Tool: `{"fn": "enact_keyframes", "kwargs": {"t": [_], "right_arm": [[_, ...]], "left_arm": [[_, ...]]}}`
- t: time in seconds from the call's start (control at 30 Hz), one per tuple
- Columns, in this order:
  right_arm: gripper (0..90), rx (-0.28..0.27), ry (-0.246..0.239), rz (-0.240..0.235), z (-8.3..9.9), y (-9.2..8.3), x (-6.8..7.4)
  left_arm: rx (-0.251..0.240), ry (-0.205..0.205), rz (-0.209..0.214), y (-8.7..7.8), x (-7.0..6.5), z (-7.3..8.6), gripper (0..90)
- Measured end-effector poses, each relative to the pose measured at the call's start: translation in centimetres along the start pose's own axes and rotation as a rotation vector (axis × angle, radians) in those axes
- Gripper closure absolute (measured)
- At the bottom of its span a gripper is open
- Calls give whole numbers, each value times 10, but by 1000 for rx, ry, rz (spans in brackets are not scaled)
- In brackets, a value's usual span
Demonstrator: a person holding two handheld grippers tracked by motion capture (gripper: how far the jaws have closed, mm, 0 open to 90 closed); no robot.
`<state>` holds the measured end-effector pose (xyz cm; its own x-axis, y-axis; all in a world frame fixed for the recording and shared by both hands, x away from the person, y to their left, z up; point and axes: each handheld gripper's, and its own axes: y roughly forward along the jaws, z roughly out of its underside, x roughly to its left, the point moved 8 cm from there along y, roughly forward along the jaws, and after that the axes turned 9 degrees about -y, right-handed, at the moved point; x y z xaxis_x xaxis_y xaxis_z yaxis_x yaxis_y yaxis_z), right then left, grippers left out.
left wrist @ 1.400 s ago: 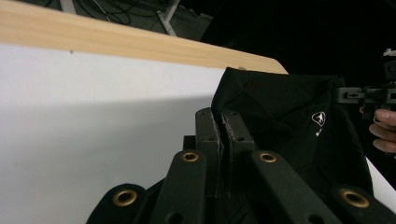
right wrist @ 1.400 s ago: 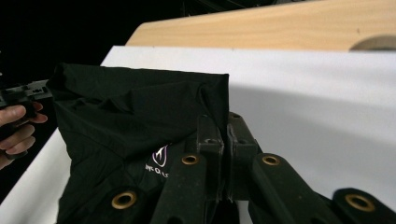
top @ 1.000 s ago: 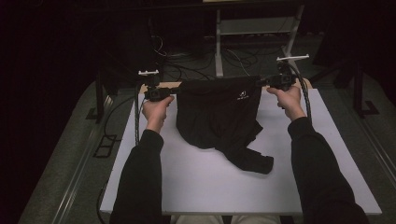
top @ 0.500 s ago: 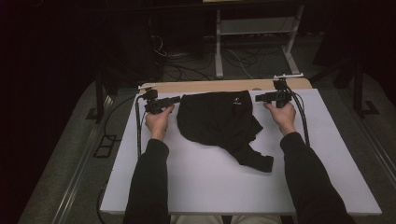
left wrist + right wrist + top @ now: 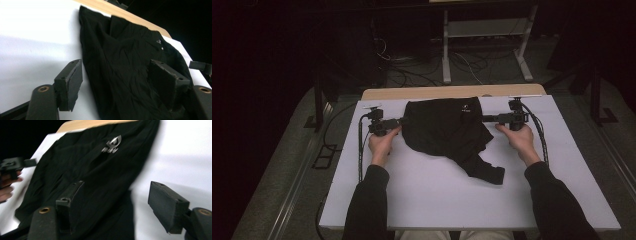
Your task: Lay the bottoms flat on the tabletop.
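We are looking down from the high view at a person sitting at a white table (image 5: 422, 200), dark sleeves reaching in from the bottom edge, each hand holding a black gripper. A black garment (image 5: 444, 131) is lying crumpled on the far half of the table, between the two hands, with a small pale logo (image 5: 465, 107) showing near its far edge and a strip of fabric trailing off toward the near right. The left gripper (image 5: 399, 121) is sitting at the garment's left edge, held in the left hand (image 5: 382, 142), and its tip is meeting the cloth there. The right gripper (image 5: 486, 119) is pointing in at the garment's right edge, held in the right hand (image 5: 519, 137). A cable (image 5: 360, 147) is running back along the table from the left gripper, and another is trailing from the right one. In the left gripper view we are seeing its two jaws spread wide apart, one over bare table and the other over the black cloth, with nothing pinched between them. In the right gripper view the jaws are also standing wide apart, one above the garment and one above the white surface, and the logo is showing clearly on the cloth ahead. Beyond the table, a strip of pale wood (image 5: 427, 92) is lying along its far edge, and the floor behind is dark
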<state>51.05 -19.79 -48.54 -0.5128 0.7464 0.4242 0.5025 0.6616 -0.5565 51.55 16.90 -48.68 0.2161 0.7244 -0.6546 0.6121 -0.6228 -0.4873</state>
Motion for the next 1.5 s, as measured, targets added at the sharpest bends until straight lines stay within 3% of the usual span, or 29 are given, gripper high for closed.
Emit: {"fn": "enact_keyframes", "kwargs": {"t": [0.17,0.4,0.57,0.8,0.9,1.0,1.1,1.13,1.2,1.23,1.3,1.4,1.47,1.5], "right_arm": [[246,23,-53,-73,19,-5,22],[240,43,-144,-154,40,-17,65],[240,79,-205,-178,53,-21,88],[241,115,-260,-203,69,-22,110],[243,149,-293,-208,78,-19,119],[262,180,-345,-195,86,-13,130],[326,206,-389,-166,90,-8,135],[377,213,-400,-155,91,-6,136],[543,226,-408,-147,92,-3,139],[688,238,-418,-143,93,-2,139],[861,241,-429,-153,92,-2,139],[875,204,-407,-179,83,-9,140],[877,183,-384,-189,78,-14,139],[877,130,-356,-192,66,-25,135]], "left_arm": [[10,2,13,-6,-2,14,264],[16,-8,35,-18,-11,32,264],[24,-4,53,-24,-21,45,264],[48,15,82,-26,-37,63,271],[97,65,102,-17,-54,83,277],[118,85,121,-12,-62,91,308],[156,147,124,2,-76,105,327],[173,181,108,8,-78,109,344],[175,241,56,15,-79,113,400],[166,250,40,17,-79,112,476],[159,231,26,24,-79,110,613],[152,231,-21,29,-75,107,850],[147,234,-29,29,-75,106,886],[129,237,-52,28,-74,101,890]]}}
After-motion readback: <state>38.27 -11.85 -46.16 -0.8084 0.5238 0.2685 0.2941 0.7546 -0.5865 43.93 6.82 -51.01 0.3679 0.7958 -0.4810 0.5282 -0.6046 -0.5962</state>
